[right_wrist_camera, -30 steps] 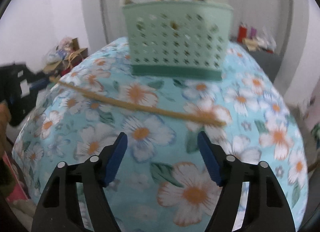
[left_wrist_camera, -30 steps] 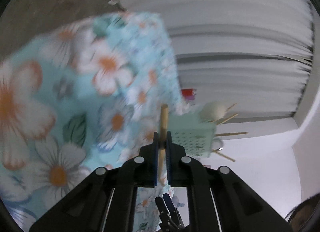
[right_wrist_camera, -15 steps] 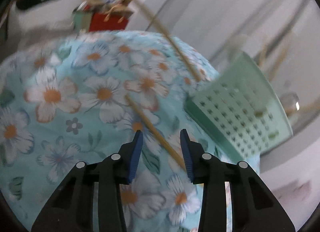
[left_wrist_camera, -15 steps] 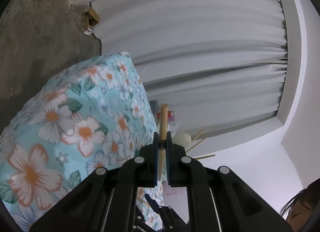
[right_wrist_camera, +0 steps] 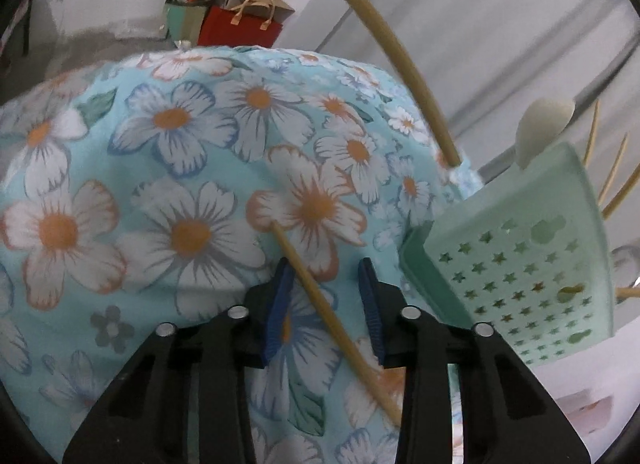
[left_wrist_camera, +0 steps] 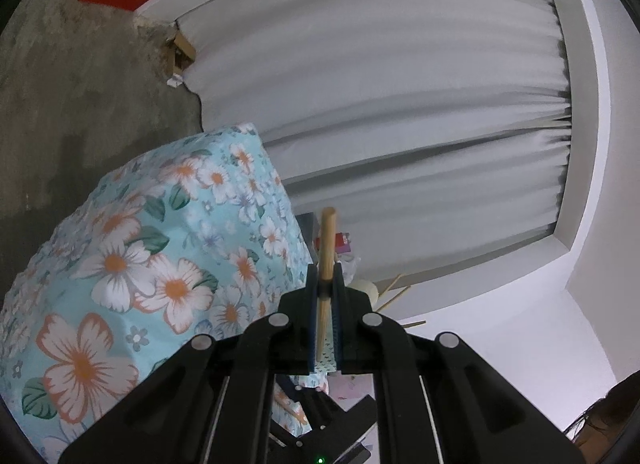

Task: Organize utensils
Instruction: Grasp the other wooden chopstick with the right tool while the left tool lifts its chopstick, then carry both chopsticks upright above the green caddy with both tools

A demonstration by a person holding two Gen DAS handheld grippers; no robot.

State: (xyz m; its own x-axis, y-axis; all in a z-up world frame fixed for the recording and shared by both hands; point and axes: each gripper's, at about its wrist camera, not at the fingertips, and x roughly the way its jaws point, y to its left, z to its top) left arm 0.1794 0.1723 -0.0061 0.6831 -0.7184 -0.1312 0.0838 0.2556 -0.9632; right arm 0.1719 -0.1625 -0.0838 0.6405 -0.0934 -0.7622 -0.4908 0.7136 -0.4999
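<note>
My left gripper (left_wrist_camera: pixel 325 276) is shut on a wooden chopstick (left_wrist_camera: pixel 327 240) that sticks up past its fingertips. In the right wrist view that same chopstick (right_wrist_camera: pixel 392 52) arcs across the top, its tip near the table's far edge. A second chopstick (right_wrist_camera: pixel 320 304) lies slantwise on the floral tablecloth (right_wrist_camera: pixel 180 168). My right gripper (right_wrist_camera: pixel 326 292) straddles it with its jaws closing. The left pad is close to the stick and the right pad stands apart. At the right stands a mint-green perforated basket (right_wrist_camera: pixel 520 264) with a white spoon (right_wrist_camera: pixel 540 124) and several chopsticks in it.
A red gift bag (right_wrist_camera: pixel 240 28) and cardboard boxes sit on the floor beyond the table. A grey curtain (left_wrist_camera: pixel 400 104) hangs behind. The table edge drops to a concrete floor (left_wrist_camera: pixel 80 104). A person's hair (left_wrist_camera: pixel 608 424) shows at the lower right.
My right gripper has rolled and come down over the chopstick on the cloth, and its jaws have narrowed around it. My left gripper has risen with its chopstick.
</note>
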